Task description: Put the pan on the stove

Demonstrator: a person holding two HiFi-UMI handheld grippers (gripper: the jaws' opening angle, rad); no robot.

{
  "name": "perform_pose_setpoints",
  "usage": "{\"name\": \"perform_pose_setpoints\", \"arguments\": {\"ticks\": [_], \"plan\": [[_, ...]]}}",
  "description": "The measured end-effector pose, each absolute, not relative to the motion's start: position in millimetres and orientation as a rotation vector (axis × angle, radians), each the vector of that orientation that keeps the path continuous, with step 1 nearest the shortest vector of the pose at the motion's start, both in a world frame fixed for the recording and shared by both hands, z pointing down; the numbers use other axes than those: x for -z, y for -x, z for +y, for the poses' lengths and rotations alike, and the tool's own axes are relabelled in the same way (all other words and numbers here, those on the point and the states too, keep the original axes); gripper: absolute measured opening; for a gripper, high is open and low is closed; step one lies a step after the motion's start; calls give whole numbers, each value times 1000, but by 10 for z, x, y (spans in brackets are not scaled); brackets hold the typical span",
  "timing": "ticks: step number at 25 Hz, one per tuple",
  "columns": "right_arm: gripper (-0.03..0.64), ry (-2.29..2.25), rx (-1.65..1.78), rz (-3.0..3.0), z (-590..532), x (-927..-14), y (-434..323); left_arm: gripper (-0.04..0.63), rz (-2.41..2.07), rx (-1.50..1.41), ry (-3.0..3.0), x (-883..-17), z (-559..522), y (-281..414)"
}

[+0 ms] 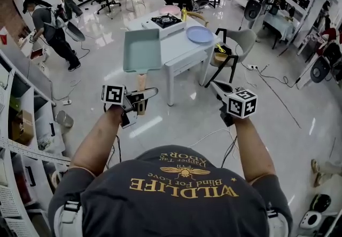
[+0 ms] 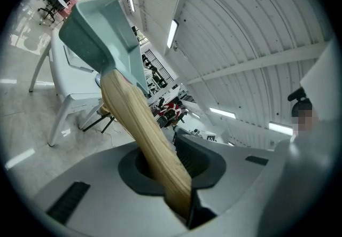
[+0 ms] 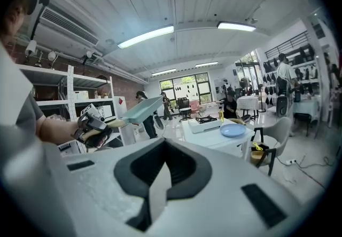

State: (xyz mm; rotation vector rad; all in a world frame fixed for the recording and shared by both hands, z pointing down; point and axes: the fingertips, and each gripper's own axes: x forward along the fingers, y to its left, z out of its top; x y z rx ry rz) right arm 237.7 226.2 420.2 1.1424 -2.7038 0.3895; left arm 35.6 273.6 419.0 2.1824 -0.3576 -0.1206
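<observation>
Jaws of the left gripper [image 1: 141, 98] clamp the wooden handle of the pale green square pan [image 1: 142, 49], held aloft before the white table [image 1: 184, 46] bearing the far white gas stove [image 1: 166, 21], while the right gripper [image 1: 218, 89] is closed and empty.

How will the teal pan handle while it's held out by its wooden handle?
The pan looks rigid, so it shouldn't flex. The left gripper clamps the wooden handle only near its end, with the square body far out, so it probably feels front-heavy and may droop or twist. The smooth rounded wood could slip between the pads.
</observation>
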Motion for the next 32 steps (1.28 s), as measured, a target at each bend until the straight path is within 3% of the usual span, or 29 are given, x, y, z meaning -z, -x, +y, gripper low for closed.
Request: {"name": "perform_pose_setpoints", "arguments": {"ticks": [10,18,27,32], "plan": [[0,-1138,-414,-2713,2001,-4372,-2356,72,-369,79,-2220,-4362,2502,-359],[0,-1220,-409,-2647,1184,-4436,-1784,74,-259,89,-2223,-4475,1588,250],[0,-1347,-407,-2614,-97,-4251,-625,72,-162,-37,-2247,-4461,205,1342],[0,-1400,-426,-2573,-514,-4216,-412,73,-98,-50,-2266,-4374,-316,1598]]}}
